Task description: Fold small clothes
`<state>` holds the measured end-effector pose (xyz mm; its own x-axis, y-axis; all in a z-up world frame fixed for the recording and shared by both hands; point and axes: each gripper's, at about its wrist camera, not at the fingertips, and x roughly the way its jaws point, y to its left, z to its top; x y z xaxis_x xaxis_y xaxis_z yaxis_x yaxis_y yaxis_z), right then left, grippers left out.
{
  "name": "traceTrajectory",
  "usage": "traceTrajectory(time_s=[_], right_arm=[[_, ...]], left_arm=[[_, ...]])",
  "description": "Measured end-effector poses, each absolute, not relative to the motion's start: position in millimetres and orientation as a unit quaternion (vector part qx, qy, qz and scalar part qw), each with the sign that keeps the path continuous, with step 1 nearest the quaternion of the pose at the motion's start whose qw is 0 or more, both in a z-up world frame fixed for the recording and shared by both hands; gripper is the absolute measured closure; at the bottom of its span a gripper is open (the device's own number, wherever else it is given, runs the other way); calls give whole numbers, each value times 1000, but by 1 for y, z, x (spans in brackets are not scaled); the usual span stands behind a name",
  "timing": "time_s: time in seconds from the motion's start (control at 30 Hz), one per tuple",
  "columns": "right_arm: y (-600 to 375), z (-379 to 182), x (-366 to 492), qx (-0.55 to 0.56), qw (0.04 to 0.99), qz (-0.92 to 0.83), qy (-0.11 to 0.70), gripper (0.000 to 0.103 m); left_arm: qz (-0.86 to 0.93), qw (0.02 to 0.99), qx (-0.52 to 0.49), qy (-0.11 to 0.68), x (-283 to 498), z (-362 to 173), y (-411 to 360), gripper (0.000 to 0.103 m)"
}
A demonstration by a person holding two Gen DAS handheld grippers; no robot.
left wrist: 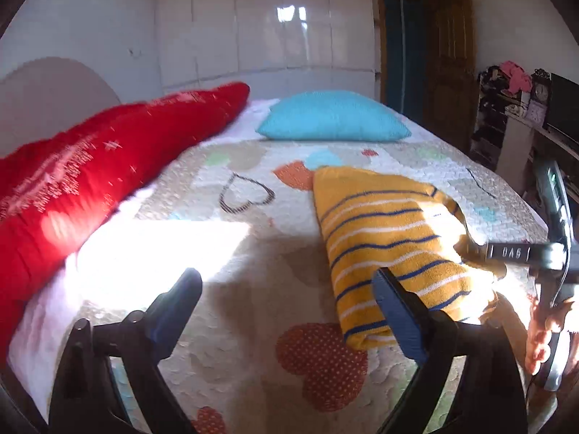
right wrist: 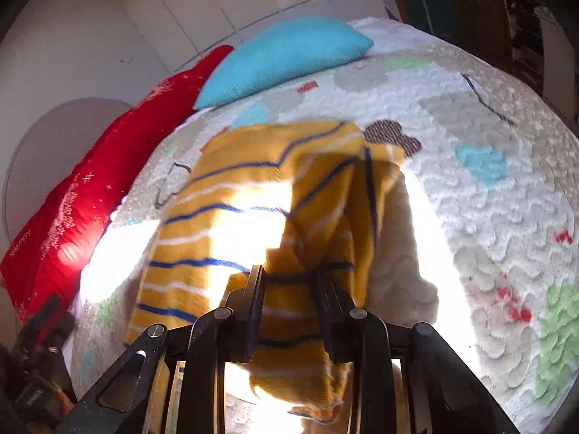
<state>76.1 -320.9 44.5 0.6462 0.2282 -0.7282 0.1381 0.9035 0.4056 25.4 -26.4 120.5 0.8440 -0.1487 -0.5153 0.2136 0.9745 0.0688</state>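
A small yellow garment with blue and white stripes lies folded lengthwise on the patterned bedspread. My left gripper hovers open just left of it, with only bedspread between its fingers; its right finger overlaps the garment's near edge in this view. My right gripper is shut on a bunched fold of the garment, lifting that edge off the bed. From the left wrist view the right gripper reaches in from the right onto the garment's side, held by a hand.
A long red cushion lies along the bed's left side and a turquoise pillow at its head. A white tiled wall stands behind. A wooden door and cluttered shelves are to the right, past the bed's edge.
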Motion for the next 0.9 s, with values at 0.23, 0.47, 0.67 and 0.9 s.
traceTrajectory(time_s=[0.23, 0.47, 0.67, 0.9], right_arm=[[-297, 69, 29, 161, 910, -9, 381, 71], [-244, 66, 70, 132, 907, 25, 400, 69], [-229, 47, 18, 114, 907, 16, 404, 57], [-253, 60, -62, 146, 914, -15, 379, 44]], left_arm=[[-67, 980, 29, 183, -25, 158, 13, 0], [-49, 977, -35, 202, -50, 171, 37, 0], [-86, 975, -49, 199, -67, 174, 47, 0], [-103, 967, -1, 231, -76, 158, 8, 0]])
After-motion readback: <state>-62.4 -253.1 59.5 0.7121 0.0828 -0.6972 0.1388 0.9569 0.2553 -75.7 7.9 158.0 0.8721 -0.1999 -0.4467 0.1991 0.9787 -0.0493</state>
